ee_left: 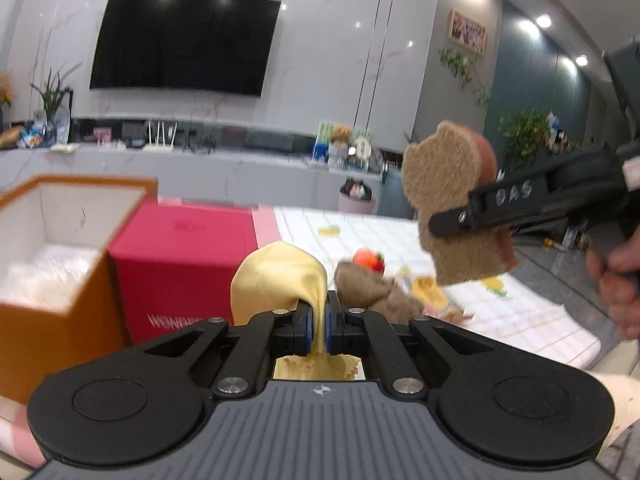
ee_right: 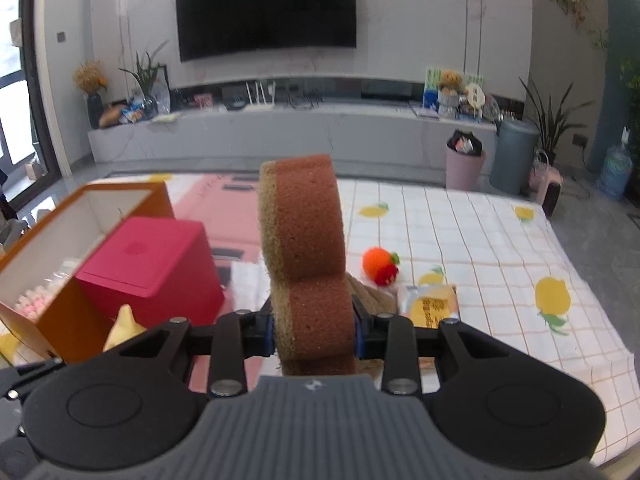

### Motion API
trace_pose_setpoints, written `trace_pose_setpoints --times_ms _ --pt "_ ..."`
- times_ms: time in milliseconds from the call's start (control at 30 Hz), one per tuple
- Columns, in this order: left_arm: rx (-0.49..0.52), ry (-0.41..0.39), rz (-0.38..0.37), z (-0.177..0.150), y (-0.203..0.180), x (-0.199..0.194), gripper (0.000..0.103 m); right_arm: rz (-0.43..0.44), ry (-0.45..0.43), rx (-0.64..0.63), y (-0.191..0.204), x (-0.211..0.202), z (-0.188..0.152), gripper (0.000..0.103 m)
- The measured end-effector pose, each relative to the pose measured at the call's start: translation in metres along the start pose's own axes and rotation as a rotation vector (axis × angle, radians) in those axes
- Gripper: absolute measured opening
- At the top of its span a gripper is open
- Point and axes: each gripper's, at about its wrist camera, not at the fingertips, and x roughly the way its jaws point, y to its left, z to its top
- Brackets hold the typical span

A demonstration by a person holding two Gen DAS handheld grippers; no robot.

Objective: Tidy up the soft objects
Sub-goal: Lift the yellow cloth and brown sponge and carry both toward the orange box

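Here, the left gripper [ee_left: 318, 326] pinches a yellow cloth [ee_left: 280, 280] at six o'clock beside the red box [ee_left: 188, 256]; the right gripper [ee_right: 314, 330] clamps a brown sponge [ee_right: 304, 232], held aloft at three o'clock.

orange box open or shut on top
Open: the orange box has no lid on top, and its white inside walls and pale contents show from above.

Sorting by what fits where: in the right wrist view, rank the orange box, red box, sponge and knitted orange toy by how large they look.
1. Orange box and sponge: alike, and the sponge is nearest the camera, so unsure.
2. Red box.
3. Toy, plainly smallest.
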Motion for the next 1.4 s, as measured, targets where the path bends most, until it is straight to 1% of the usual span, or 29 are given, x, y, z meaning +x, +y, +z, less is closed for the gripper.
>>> trace_pose_setpoints --times_ms 100,167,233,333,433,467,500,633,767,933,1000,1100,1200,1267,1367,1400 --pt "0.025 -0.063 -0.021 0.014 -0.004 -0.02 0.006 -0.01 -0.058 0.008 0.009 -0.018 0.005 0.033" --pt "0.056 -0.11 -0.018 0.025 -0.006 -0.036 0.006 -0.03 -0.111 0.046 0.015 -0.031 0.007 0.033" --pt "0.066 -0.141 -0.005 0.037 -0.007 -0.048 0.006 -0.027 -0.15 0.044 0.025 -0.044 0.01 0.033" --pt "0.065 -0.199 0.015 0.056 -0.004 -0.07 0.006 0.007 -0.196 0.017 0.045 -0.064 0.018 0.033" --pt "0.086 -0.259 0.031 0.075 0.0 -0.09 0.006 0.023 -0.271 0.0 0.067 -0.085 0.027 0.033" --pt "0.101 -0.275 0.034 0.081 0.003 -0.097 0.006 0.048 -0.309 -0.016 0.084 -0.097 0.033 0.033" --pt "0.115 -0.283 0.037 0.086 0.007 -0.102 0.006 0.048 -0.309 -0.016 0.084 -0.097 0.033 0.033" --pt "0.145 -0.287 0.064 0.105 0.031 -0.118 0.006 0.114 -0.366 -0.021 0.115 -0.11 0.043 0.033" --pt "0.143 -0.269 0.105 0.112 0.063 -0.125 0.006 0.144 -0.384 0.018 0.146 -0.102 0.048 0.034" --pt "0.1 -0.21 0.182 0.111 0.109 -0.119 0.006 0.196 -0.351 0.01 0.19 -0.074 0.053 0.034" --pt "0.043 -0.196 0.175 0.111 0.132 -0.113 0.006 0.212 -0.323 -0.007 0.206 -0.06 0.053 0.034" --pt "-0.033 -0.167 0.155 0.115 0.16 -0.091 0.006 0.224 -0.284 -0.037 0.222 -0.037 0.053 0.034" --pt "-0.051 -0.137 0.162 0.117 0.176 -0.064 0.006 0.232 -0.243 -0.052 0.234 -0.012 0.056 0.034" --pt "-0.062 -0.099 0.155 0.115 0.183 -0.044 0.006 0.231 -0.214 -0.071 0.24 0.007 0.06 0.034" --pt "-0.091 -0.051 0.144 0.103 0.199 -0.025 0.006 0.225 -0.192 -0.079 0.25 0.028 0.061 0.034" --pt "-0.097 -0.036 0.138 0.095 0.209 -0.026 0.006 0.227 -0.186 -0.072 0.252 0.035 0.06 0.034"
